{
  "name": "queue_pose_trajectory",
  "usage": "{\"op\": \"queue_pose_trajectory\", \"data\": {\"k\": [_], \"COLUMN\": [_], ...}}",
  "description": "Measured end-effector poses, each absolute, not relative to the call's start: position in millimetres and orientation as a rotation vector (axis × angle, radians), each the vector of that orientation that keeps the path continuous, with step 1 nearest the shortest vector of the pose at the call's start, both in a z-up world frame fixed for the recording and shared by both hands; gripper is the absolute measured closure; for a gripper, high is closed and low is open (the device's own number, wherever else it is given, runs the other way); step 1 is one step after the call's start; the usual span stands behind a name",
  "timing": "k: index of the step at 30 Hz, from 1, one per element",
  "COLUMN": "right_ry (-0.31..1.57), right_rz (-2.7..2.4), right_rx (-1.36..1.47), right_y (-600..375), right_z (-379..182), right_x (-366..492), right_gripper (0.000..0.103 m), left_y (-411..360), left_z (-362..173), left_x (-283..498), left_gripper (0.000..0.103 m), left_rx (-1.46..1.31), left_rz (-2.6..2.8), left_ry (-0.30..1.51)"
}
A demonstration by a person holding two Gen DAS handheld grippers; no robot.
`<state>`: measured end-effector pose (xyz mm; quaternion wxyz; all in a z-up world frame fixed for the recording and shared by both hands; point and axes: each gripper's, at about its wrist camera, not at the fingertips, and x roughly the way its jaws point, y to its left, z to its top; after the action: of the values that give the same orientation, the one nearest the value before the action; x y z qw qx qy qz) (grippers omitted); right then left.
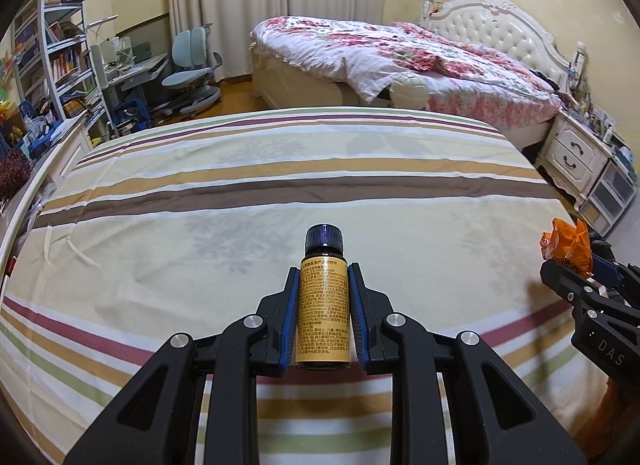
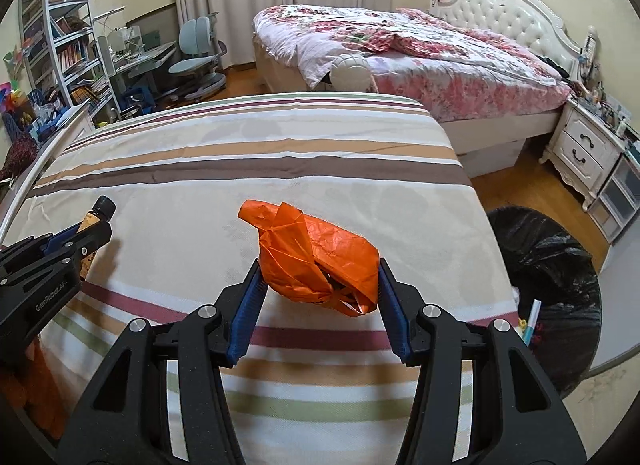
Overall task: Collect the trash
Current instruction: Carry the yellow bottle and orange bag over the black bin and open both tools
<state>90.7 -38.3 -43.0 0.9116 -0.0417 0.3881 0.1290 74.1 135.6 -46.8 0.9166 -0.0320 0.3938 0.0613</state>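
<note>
You have two pieces of trash in hand. The small brown glass bottle with a yellow label and dark screw cap (image 1: 323, 301) sits clamped between the blue pads of your left gripper (image 1: 323, 305), its long axis running along the fingers, cap pointing away from you. The crumpled orange plastic bag (image 2: 320, 261) is pinched across its width by your right gripper (image 2: 320, 297), lifted above the striped cloth-covered desk (image 2: 240, 169). The one bin lined with a black plastic bag (image 2: 560, 265) stands on the floor just off the desk's right edge, down and to the right of the bag. Your right gripper is the nearer one; the left must cross the desk to reach it.
</note>
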Motion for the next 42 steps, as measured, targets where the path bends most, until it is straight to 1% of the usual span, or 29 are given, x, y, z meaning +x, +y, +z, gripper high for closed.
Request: {"op": "queue_pose_trajectory", "data": {"k": [15, 32, 42], "right_ry": [0.733, 0.719, 0.726], "right_rz": [0.101, -0.061, -0.128], "right_rx": [-0.017, 0.072, 0.121], "right_y": [-134.0, -225.8, -270.4], "right_z": [-26.1, -33.3, -43.4], "right_x": [67.6, 85.4, 100.9], "right_gripper": [0.051, 0.051, 0.050], "left_y": [37.9, -73.2, -120.6], "left_z": [-31.1, -29.2, -34.9], "left_x": [77.2, 107.9, 130.9], "left_gripper": [0.078, 0.078, 0.078], "left_rx": [0.006, 0.087, 0.119], "left_rz": [-0.052, -0.227, -0.278], "left_ry": [0.757, 0.734, 0.737]}}
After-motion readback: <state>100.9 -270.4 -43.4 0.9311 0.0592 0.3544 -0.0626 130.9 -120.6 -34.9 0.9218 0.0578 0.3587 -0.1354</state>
